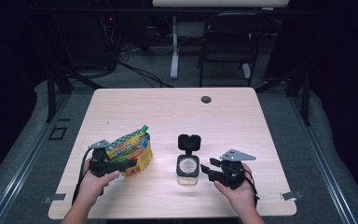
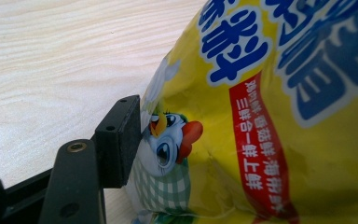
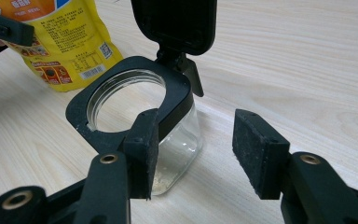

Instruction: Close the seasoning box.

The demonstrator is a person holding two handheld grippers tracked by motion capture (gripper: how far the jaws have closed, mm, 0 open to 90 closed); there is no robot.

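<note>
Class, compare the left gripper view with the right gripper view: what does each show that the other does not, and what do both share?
Left gripper view: the front of the yellow pouch close up, with a cartoon chicken and blue lettering, against one black pad of the left gripper.

Right gripper view: a glass jar with its black flip lid standing open, just ahead of the right gripper, whose jaws stand apart with nothing between them.

Both: the yellow pouch and the pale wooden table.

room: dark | floor (image 1: 144, 74): grey | table (image 1: 177, 112): pale wood | chair (image 1: 226, 42): black, behind

The table (image 1: 177, 112) is brightly lit against dark surroundings; close behind the left gripper (image 1: 121, 164), the pouch's (image 2: 270, 116) print blurs.
</note>
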